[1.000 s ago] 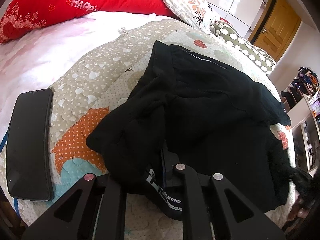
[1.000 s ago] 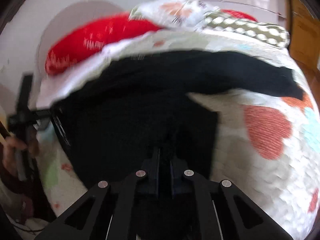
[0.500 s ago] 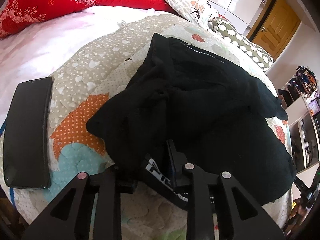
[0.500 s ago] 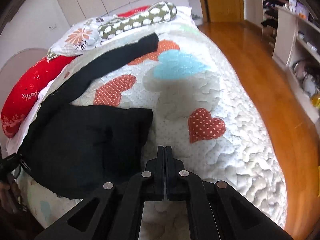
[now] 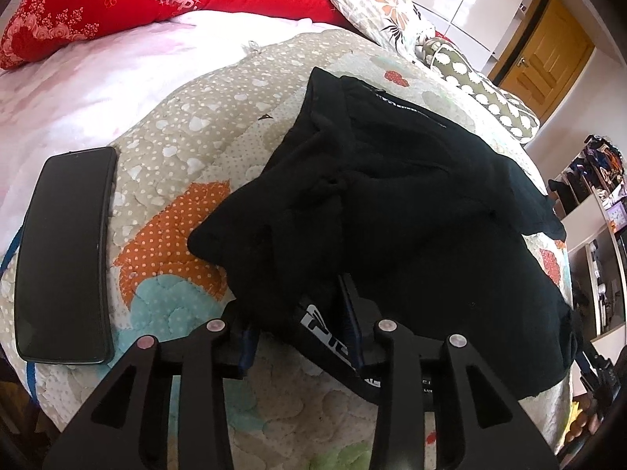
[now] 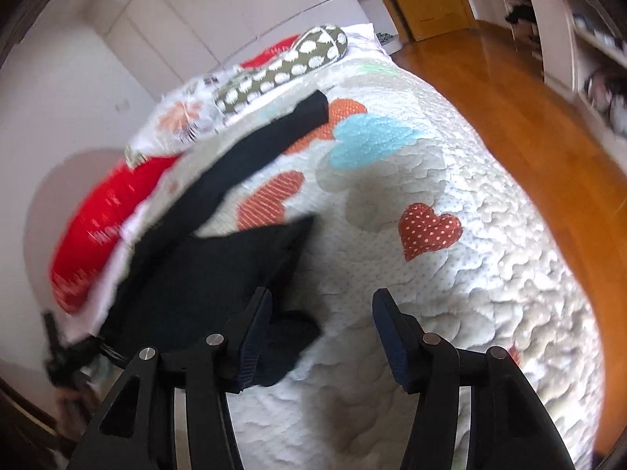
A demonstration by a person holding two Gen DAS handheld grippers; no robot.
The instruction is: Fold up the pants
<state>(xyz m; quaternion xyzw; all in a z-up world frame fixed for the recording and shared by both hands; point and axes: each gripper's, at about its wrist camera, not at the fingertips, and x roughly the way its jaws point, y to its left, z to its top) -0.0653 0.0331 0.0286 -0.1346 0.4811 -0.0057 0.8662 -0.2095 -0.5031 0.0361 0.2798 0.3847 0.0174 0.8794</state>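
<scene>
Black pants [image 5: 411, 211] lie crumpled on a quilted bedspread [image 5: 188, 156], folded roughly over themselves, waistband with white lettering at the near edge. My left gripper [image 5: 301, 325] is open, its fingers either side of the waistband. In the right wrist view the pants [image 6: 203, 274] lie to the left, one leg stretching toward the pillows. My right gripper [image 6: 317, 325] is open and empty above the quilt [image 6: 450, 293], its left finger over the pants' edge.
A black phone [image 5: 66, 250] lies on the quilt at the left. A red pillow [image 5: 156, 0], floral pillow [image 5: 376, 4] and green spotted bolster [image 6: 282, 70] line the bed's head. Wooden floor [image 6: 529, 117] and shelves lie beyond the right bed edge.
My left gripper has opened around the waistband it held. My right gripper let go of the pants, swung toward the bed's right side and opened.
</scene>
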